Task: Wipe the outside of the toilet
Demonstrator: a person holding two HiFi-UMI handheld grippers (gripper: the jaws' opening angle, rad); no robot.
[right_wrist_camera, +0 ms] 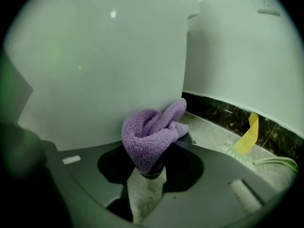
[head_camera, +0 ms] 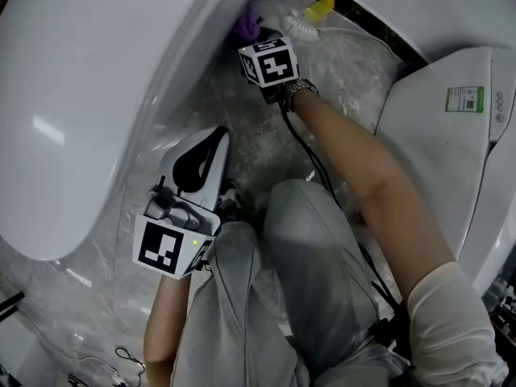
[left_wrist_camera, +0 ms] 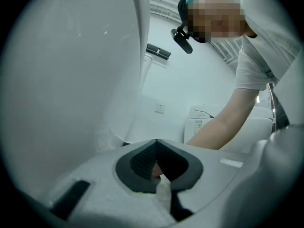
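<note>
Fingers of the right gripper point(right_wrist_camera: 151, 167) clench a purple cloth point(right_wrist_camera: 151, 136) against the toilet point(right_wrist_camera: 104, 65) base, arm outstretched; left gripper point(left_wrist_camera: 156, 150) closed; marble floor point(head_camera: 339, 63).

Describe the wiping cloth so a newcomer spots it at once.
Start at the big white toilet on the head view's left. Low beside its curved side, the right gripper pinches a bunched cloth. It is the only fuzzy purple thing; the brush by the wall is white and yellow.
</note>
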